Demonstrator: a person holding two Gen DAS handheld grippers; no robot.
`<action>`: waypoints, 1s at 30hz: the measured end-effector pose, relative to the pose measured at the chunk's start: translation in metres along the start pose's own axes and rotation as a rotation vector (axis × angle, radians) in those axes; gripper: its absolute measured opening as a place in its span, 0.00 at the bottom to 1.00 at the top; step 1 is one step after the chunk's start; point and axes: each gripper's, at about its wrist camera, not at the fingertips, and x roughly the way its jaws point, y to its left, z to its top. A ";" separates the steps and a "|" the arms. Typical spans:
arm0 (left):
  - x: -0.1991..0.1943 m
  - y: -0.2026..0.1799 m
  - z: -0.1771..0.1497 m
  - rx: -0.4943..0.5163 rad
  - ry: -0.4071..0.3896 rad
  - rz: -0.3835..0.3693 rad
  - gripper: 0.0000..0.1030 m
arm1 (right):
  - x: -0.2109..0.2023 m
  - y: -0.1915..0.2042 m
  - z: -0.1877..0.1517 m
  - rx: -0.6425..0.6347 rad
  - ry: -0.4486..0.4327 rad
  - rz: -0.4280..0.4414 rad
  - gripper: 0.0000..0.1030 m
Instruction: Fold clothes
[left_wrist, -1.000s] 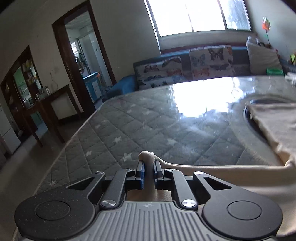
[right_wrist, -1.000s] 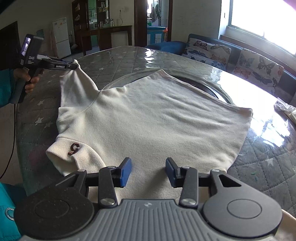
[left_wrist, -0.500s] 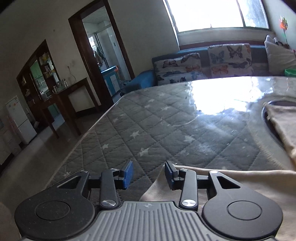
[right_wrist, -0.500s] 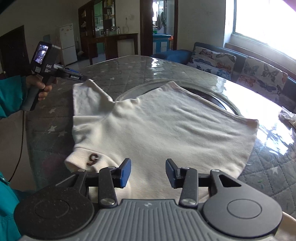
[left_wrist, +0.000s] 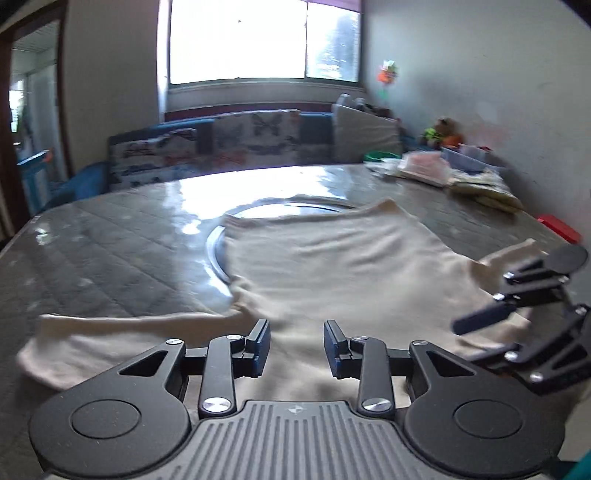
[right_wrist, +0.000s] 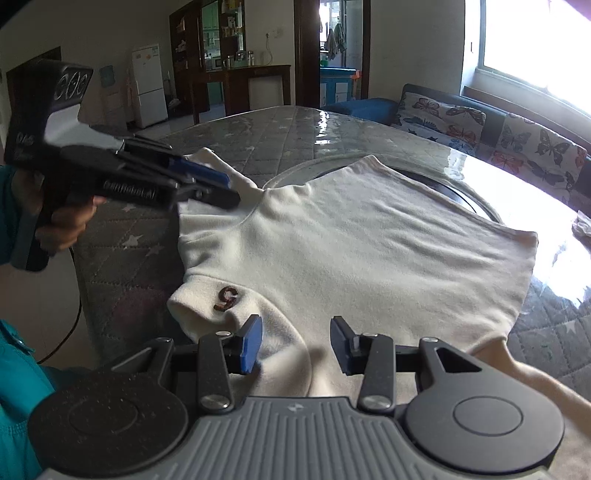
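Observation:
A cream sweater (right_wrist: 354, 251) lies flat on the quilted table, its collar with a brown "S" mark (right_wrist: 226, 297) toward me. In the left wrist view the sweater (left_wrist: 332, 273) spreads ahead, one sleeve (left_wrist: 110, 332) stretched out left. My left gripper (left_wrist: 295, 343) is open and empty just above the shoulder area; it also shows in the right wrist view (right_wrist: 199, 181) over the far sleeve. My right gripper (right_wrist: 295, 343) is open and empty above the cloth next to the collar; it shows at the right in the left wrist view (left_wrist: 517, 317).
The grey quilted table (right_wrist: 280, 133) has a round glass turntable (left_wrist: 280, 210) under the sweater. Folded cloths and boxes (left_wrist: 436, 170) sit at the far right corner, a red object (left_wrist: 559, 227) near the right edge. A butterfly-print sofa (right_wrist: 491, 136) stands behind.
My left gripper let go of the sleeve, opened, then swung right to face across the sweater. My right gripper stayed open and moved slightly closer to the collar.

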 end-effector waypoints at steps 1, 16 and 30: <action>0.002 -0.004 -0.003 0.007 0.017 -0.009 0.34 | 0.000 0.000 -0.002 0.010 0.004 0.006 0.40; 0.003 -0.016 -0.003 0.073 0.052 -0.026 0.34 | -0.044 -0.068 -0.018 0.254 -0.081 -0.153 0.38; 0.034 -0.090 0.023 0.219 0.030 -0.250 0.35 | -0.035 -0.121 -0.038 0.403 -0.075 -0.252 0.21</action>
